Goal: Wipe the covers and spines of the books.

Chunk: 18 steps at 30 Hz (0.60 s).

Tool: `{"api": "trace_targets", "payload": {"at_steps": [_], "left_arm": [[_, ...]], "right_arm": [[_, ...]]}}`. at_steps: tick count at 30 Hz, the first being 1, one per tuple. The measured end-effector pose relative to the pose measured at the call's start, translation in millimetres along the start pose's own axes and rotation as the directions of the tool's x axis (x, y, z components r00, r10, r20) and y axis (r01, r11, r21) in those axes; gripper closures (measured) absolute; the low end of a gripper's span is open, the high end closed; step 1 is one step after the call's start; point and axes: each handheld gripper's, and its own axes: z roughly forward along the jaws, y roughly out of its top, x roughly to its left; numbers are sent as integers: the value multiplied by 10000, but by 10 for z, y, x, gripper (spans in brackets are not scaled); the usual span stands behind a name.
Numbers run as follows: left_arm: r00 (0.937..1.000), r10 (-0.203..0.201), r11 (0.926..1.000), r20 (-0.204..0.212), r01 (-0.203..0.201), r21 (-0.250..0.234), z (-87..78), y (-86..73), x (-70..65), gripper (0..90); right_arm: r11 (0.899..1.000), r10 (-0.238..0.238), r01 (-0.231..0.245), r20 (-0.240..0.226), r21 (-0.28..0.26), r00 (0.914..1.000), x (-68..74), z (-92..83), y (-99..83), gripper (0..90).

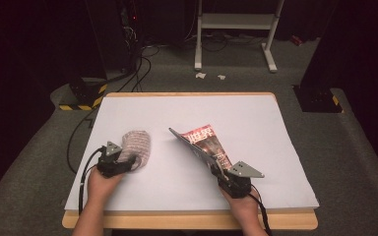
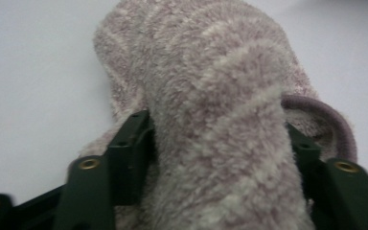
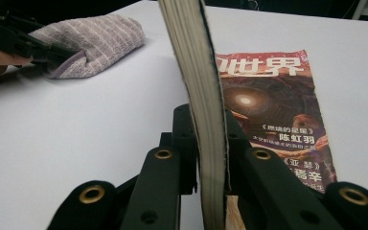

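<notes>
Pinching a magazine [image 1: 204,145] upright at right, the right gripper [image 1: 222,173] holds firm. The left gripper [image 1: 126,162] squeezes a towel [image 1: 137,143] on the table [image 1: 256,113].

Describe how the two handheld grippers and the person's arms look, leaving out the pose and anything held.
Both grippers are black, each with two flat black jaws studded with brass-coloured rivets. The left gripper and the right gripper each carry a grey three-cornered plate on top. A black cable trails back from each toward the table's near edge. The forearms are bare, with no sleeves in view and no gloves on the hands.
</notes>
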Motion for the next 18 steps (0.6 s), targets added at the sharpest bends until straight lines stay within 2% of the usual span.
{"api": "trace_targets", "payload": {"at_steps": [3,5,8,10,15,18], "left_arm": [[10000,-41,10000,-87,41,-76,-18,-10,16,526],[9999,-165,9997,-3,165,-151,-28,-15,34,572],[9975,-593,9974,395,608,-381,-53,-14,73,620],[9948,-714,9953,731,758,-594,-75,-9,77,633],[9906,-485,9929,1276,617,-1020,-120,18,-16,641],[9885,-378,9913,1466,556,-1191,-154,45,-57,643]], "right_arm": [[10000,-32,32,-13,28,10000,5,5,-5,820],[10000,-54,54,-19,35,10000,6,5,-7,820],[10000,-5,5,-45,36,10000,-1,1,-11,820],[10000,-11,11,-58,44,10000,-4,-4,-13,819],[10000,18,-18,-72,38,10000,-14,-29,-24,814],[10000,34,-34,-103,1,9999,-29,-40,-18,815]]}}
